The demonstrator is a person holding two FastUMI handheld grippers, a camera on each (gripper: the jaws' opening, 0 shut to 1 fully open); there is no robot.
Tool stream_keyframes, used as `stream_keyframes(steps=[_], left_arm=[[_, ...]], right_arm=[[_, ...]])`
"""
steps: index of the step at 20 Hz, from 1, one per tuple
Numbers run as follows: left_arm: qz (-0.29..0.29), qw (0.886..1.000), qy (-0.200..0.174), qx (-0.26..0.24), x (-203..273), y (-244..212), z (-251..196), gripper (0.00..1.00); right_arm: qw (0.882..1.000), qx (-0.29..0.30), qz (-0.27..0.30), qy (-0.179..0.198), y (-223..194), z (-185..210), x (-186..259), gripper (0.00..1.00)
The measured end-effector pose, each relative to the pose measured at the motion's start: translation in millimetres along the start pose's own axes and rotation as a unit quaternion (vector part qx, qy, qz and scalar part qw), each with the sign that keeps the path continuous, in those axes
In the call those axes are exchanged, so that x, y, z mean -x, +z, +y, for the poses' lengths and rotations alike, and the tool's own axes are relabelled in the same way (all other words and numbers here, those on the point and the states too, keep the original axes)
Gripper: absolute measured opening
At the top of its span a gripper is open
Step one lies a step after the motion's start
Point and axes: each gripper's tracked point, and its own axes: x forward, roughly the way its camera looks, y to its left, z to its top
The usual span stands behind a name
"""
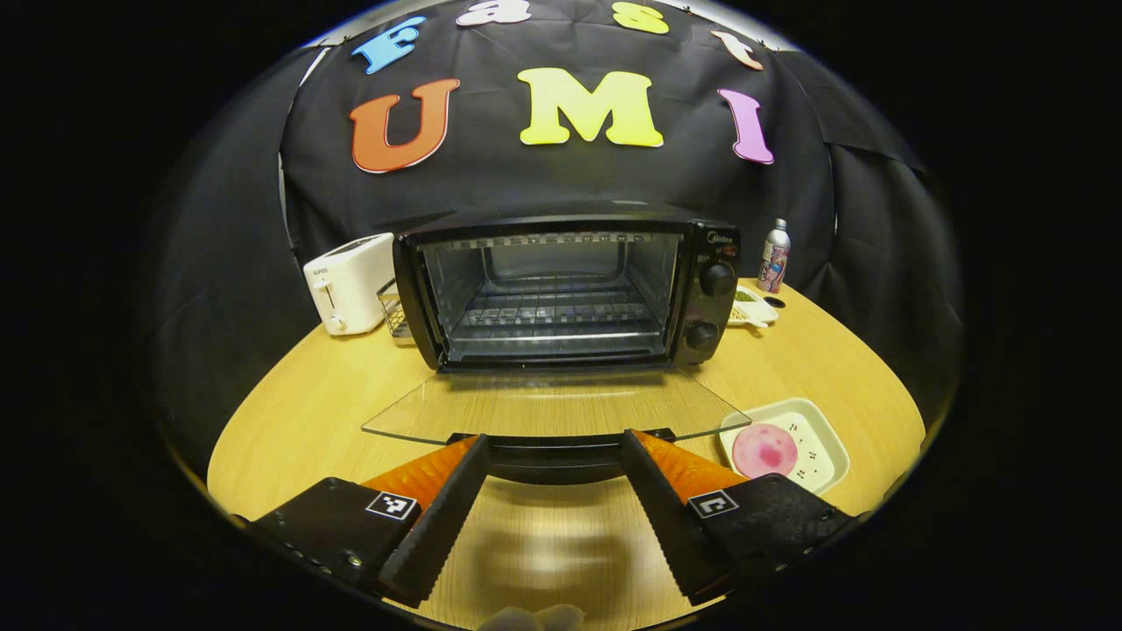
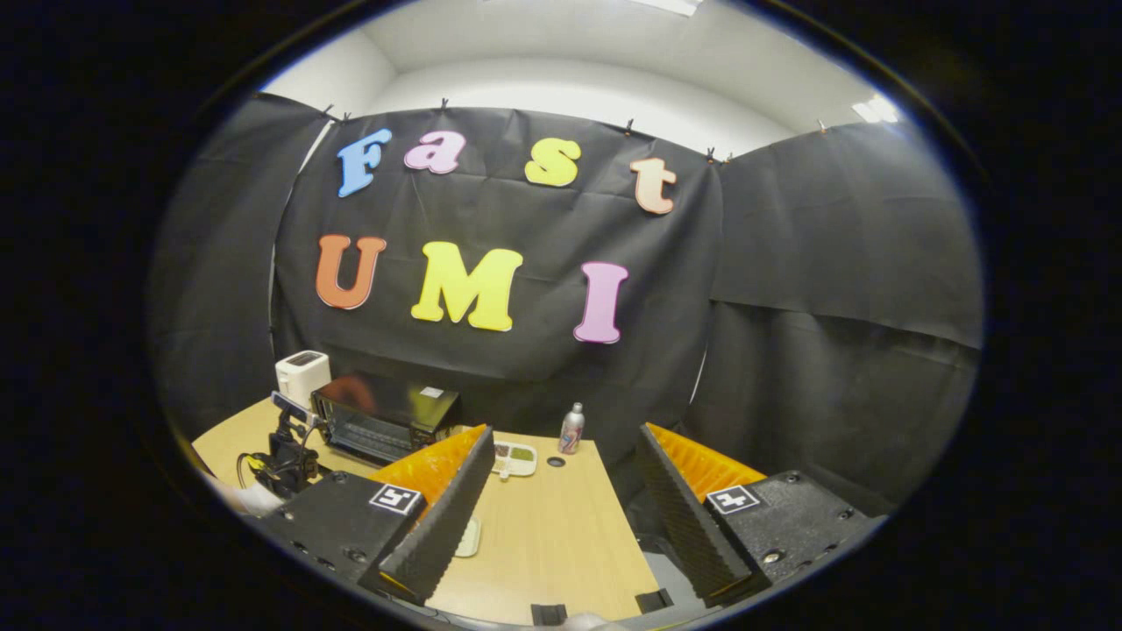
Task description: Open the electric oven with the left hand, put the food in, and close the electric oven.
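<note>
Straddling the door handle [image 1: 554,456] with wide jaws, left gripper [image 1: 554,478] touches nothing | glass door [image 1: 552,407] lies flat just ahead | food [image 1: 764,450] on tray [image 1: 824,438] right of jaws | oven [image 1: 561,289] open beyond, brand unreadable | toaster [image 1: 351,282] far left | right gripper [image 2: 561,491] wide, empty, above table [image 2: 552,535].

Oven [image 1: 561,294]: black, door [image 1: 552,412] folded down flat, rack bare. Food [image 1: 764,450]: pink round slice on white tray [image 1: 824,438], right of door.
</note>
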Motion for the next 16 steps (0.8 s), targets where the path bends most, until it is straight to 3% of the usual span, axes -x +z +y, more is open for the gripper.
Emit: stream_keyframes(steps=[8, 13, 16], left_arm=[[0.064, 0.998, 0.000, 0.022, -12, -45, -2, 0.95], [0.043, 0.999, 0.012, 0.024, -2, -35, 9, 0.97], [0.013, 0.999, 0.016, 0.028, 20, -17, 19, 0.97]], right_arm=[[1.000, 0.002, 0.018, -0.005, -16, -4, 6, 1.00], [0.999, -0.003, 0.037, 0.001, -35, -1, -5, 1.00], [0.998, -0.014, 0.063, 0.025, -58, 12, -22, 1.00]])
